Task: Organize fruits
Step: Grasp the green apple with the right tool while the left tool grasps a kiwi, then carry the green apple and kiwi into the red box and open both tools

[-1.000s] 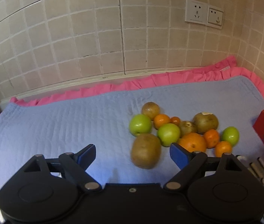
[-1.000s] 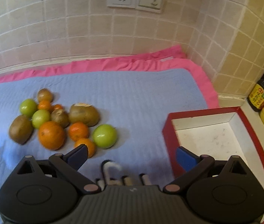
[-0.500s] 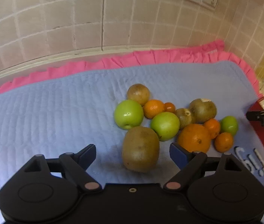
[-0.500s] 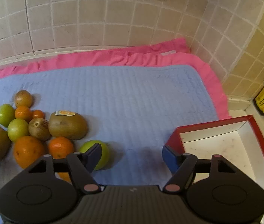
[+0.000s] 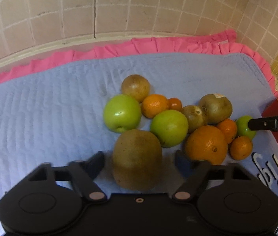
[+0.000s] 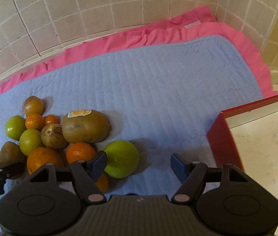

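Red-walled box (image 6: 223,135) empty; all fruit unsorted on the quilt (image 6: 158,90).
Left gripper (image 5: 139,163) jaws spread around a kiwi (image 5: 137,157); right gripper (image 6: 139,165) jaws spread beside a green apple (image 6: 122,158).

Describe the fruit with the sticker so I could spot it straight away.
On the blue quilt, find the fruit pile by its left side. The kiwi lies on the pile's far right edge, beside a small striped brown fruit. It is the biggest brown fruit there, and alone carries a sticker.
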The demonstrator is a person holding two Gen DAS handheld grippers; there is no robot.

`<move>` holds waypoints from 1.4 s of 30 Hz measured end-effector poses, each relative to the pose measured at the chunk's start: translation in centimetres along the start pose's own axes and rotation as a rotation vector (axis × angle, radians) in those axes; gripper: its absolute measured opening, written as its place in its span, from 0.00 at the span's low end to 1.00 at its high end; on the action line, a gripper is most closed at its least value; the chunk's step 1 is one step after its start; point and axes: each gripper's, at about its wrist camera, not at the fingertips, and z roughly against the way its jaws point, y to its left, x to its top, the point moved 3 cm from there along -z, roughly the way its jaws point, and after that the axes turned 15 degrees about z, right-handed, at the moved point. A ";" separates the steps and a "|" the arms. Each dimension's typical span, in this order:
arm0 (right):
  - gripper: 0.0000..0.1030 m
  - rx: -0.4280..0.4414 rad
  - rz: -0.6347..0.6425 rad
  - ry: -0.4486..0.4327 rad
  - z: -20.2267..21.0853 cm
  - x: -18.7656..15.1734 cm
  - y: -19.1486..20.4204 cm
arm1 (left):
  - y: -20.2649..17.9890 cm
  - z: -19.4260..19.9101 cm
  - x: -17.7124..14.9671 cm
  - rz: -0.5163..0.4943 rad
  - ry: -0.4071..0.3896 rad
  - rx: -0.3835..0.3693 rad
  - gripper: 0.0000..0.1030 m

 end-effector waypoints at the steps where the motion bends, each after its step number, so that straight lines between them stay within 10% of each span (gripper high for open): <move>1: 0.71 0.007 -0.005 -0.003 -0.2 0.1 0.1 | 0.2 -0.5 0.0 0.010 0.024 0.002 0.62; 12: 0.73 0.100 -0.125 -0.009 -2.9 -0.2 -0.1 | 1.2 -1.0 -0.5 0.088 -0.024 -0.054 0.67; 16: 0.48 0.163 -0.162 -0.017 -2.7 -0.8 -0.7 | 0.6 -0.7 -1.1 0.068 -0.058 -0.013 0.63; 19: 0.48 0.152 -0.149 -0.039 -2.2 -1.2 -0.3 | 0.2 -0.4 -1.3 0.062 -0.087 0.022 0.62; 28: 0.48 0.100 -0.185 -0.274 7.8 -1.8 -3.6 | -2.6 7.2 -0.2 -0.016 -0.303 0.046 0.61; 35: 0.48 -0.176 -0.212 -0.396 16.1 -6.4 -10.8 | -12.6 10.7 3.4 -0.218 -0.392 -0.212 0.62; 42: 0.48 -0.424 -0.286 -0.219 16.9 -13.6 -18.3 | -26.5 5.2 4.8 -0.459 -0.227 -0.423 0.62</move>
